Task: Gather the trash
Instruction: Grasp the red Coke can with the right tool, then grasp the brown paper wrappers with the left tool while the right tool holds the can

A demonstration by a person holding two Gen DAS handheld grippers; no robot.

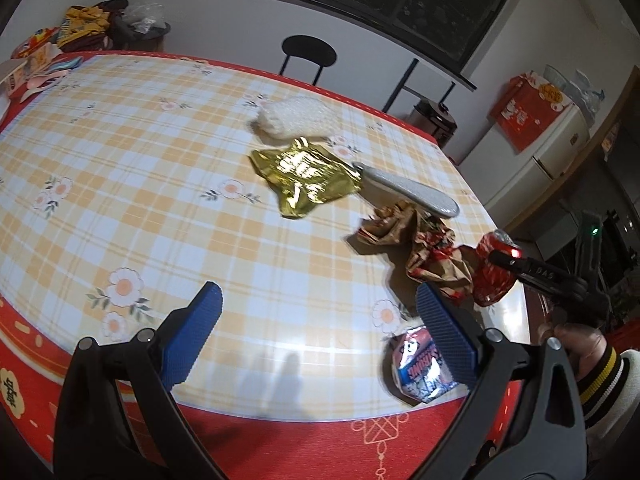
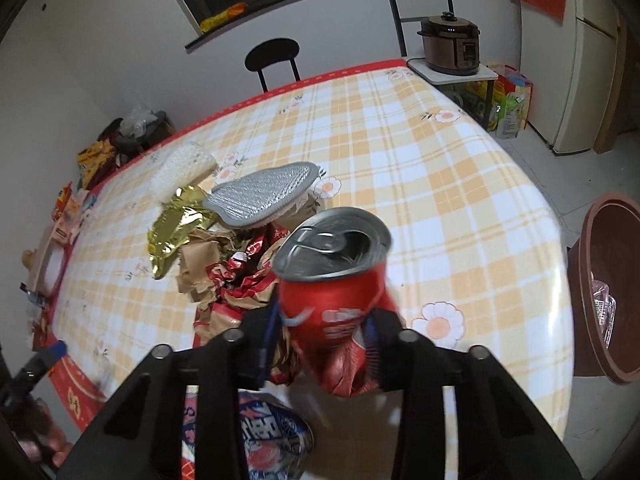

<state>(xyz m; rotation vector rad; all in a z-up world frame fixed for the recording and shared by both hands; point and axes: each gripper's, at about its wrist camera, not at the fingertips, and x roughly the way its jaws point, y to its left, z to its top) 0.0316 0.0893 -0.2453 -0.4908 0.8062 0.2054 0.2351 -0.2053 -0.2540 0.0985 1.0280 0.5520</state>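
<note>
My right gripper (image 2: 322, 326) is shut on a dented red drink can (image 2: 332, 292), its opened top tilted toward the camera. In the left wrist view the same can (image 1: 494, 276) stands at the table's right edge, with one black finger (image 1: 532, 274) across it. Behind the can lie crumpled brown and red paper (image 2: 224, 264), a gold foil wrapper (image 1: 304, 180), a grey oval pad (image 1: 408, 192) and white bubble wrap (image 1: 296, 118). My left gripper (image 1: 320, 312) is open above the tablecloth with nothing between its blue pads. A blue and white snack packet (image 1: 420, 364) lies just by its right pad.
A brown bin (image 2: 600, 300) stands on the floor off the table's right edge, with clear plastic inside. A black chair (image 1: 308, 54) is at the far side. Boxes and packets (image 1: 36, 56) crowd the far left corner. A pressure cooker (image 2: 450, 42) sits on a side stand.
</note>
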